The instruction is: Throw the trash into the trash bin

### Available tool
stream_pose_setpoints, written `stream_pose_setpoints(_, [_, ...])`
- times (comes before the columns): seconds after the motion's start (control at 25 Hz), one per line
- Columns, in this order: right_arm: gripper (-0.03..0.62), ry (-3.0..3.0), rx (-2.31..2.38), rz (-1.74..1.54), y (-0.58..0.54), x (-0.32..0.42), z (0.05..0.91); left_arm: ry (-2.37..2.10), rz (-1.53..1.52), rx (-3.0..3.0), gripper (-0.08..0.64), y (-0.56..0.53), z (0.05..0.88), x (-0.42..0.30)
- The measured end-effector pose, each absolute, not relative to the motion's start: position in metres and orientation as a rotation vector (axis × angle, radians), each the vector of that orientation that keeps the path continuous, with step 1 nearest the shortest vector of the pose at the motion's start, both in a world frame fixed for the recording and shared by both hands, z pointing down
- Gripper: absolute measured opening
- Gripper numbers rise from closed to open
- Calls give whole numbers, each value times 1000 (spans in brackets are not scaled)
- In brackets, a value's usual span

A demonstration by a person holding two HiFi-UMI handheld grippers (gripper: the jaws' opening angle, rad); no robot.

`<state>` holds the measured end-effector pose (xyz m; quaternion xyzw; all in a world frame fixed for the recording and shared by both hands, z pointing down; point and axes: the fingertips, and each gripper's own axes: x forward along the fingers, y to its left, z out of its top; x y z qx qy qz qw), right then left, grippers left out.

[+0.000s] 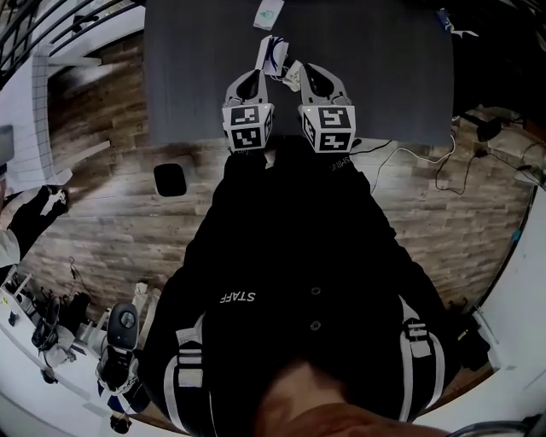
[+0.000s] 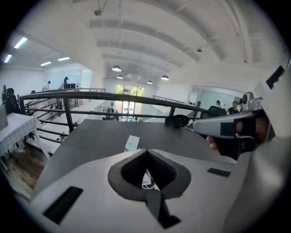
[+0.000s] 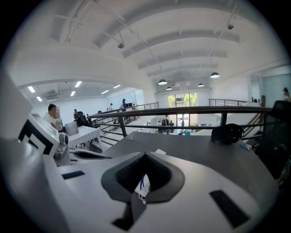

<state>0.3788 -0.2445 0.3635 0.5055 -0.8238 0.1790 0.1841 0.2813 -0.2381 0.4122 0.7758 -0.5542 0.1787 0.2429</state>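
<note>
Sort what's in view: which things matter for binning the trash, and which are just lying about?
For the job: blue-printed wrapper; white packet farther up the table, likely trash too; black thing on the floor, perhaps the bin.
Lying about: black object on the table; cables on the floor.

Your location: an open-plan office on a mezzanine. Evidence: white vaulted ceiling [image 3: 182,41] with pendant lamps [image 2: 116,68]; black railing [image 2: 91,95] edging the upper level; white desk [image 3: 84,134] with a seated person [image 3: 53,119]; grey table [image 1: 384,77] before you; wood-plank floor [image 1: 111,230] strewn with loose cables [image 1: 444,171].
</note>
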Motion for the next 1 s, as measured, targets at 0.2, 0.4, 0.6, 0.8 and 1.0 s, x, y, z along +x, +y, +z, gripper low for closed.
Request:
stream_pose_setpoints(0.2, [15,-2293,1381,563,-245,380,388,-1486,582,2069,3,-237,450,280])
stream_pose_setpoints(0.4, [14,-2276,1318,618,-246,375,409,-1436,650,2049,3,-234,477,281])
stream_pose_setpoints(0.6, [15,-2245,1292,656,-247,376,424,-1397,723,2037,3,-230,498,283])
stream_pose_setpoints(0.8, [14,-2220,1273,676,-251,374,435,-1375,750,2038,3,-238,515,282])
stream_pose_setpoints(1.0, [14,-2201,1263,693,-253,375,443,-1363,778,2027,5,-243,526,283])
